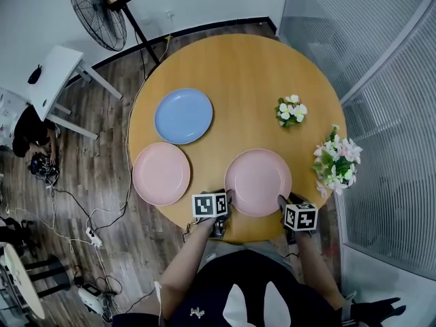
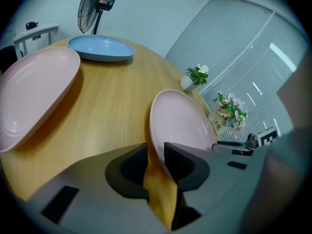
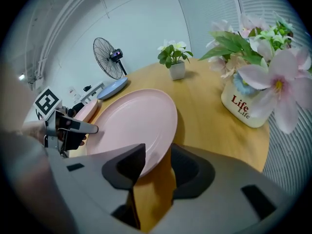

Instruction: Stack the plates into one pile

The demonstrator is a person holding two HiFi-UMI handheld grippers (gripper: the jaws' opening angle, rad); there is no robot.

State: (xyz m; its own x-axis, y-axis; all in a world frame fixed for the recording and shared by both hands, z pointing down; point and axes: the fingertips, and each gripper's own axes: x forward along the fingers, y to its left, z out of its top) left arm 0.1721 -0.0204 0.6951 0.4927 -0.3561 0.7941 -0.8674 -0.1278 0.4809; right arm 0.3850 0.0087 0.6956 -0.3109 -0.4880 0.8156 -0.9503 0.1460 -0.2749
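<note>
A pink plate (image 1: 257, 181) lies near the front edge of the round wooden table (image 1: 238, 67). My left gripper (image 1: 227, 197) is at its left front rim; in the left gripper view the rim of that plate (image 2: 180, 121) is pinched between the jaws of the left gripper (image 2: 156, 155). My right gripper (image 1: 281, 202) is at the right front rim. There the plate's (image 3: 136, 126) edge sits inside the wider gap of the right gripper (image 3: 153, 162), with a gap still showing beside it. A second pink plate (image 1: 161, 173) and a blue plate (image 1: 183, 116) lie to the left.
Two flower pots stand on the table's right side, a small white one (image 1: 291, 110) and a bigger pink bouquet (image 1: 337, 159) close to my right gripper. A standing fan (image 1: 99, 11), a white side table (image 1: 48, 77) and floor cables lie beyond the table.
</note>
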